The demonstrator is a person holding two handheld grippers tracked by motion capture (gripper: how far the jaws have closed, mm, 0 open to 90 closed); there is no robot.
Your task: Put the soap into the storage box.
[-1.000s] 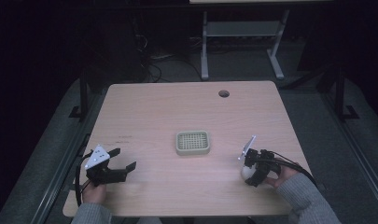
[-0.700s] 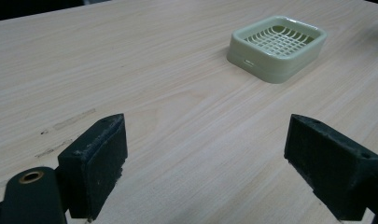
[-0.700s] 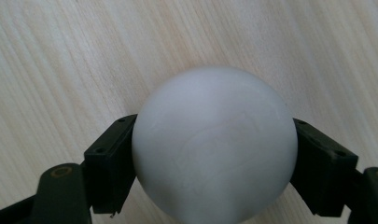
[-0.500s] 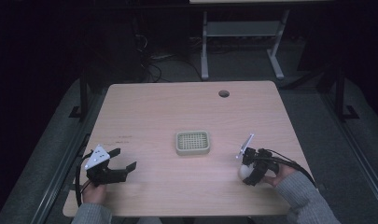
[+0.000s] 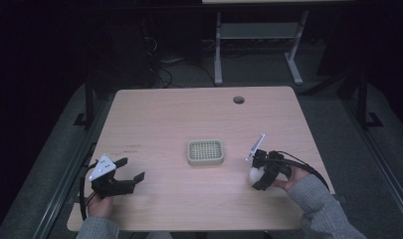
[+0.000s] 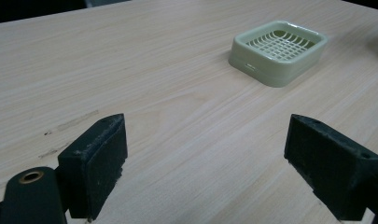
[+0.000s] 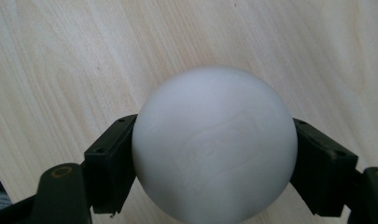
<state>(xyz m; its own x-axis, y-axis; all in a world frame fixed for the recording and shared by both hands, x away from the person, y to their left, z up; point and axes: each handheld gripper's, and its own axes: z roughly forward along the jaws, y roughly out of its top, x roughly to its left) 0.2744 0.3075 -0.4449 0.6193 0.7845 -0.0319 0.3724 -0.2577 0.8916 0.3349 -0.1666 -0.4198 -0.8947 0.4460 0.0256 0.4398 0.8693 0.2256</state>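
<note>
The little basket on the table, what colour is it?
Pale green basket; clearest in the left gripper view.

A light wood-grain table [image 5: 179,114] with rounded corners carries the things. Near its middle lies a pale green soap dish [image 5: 205,152] with a slotted grid top, sitting flat on the wood. A round cable hole [image 5: 238,100] is cut through the tabletop beyond the soap dish, toward the far edge and a little to the right of it. Faint dark scuff marks [image 5: 132,146] show on the wood to the left of the soap dish.
</note>
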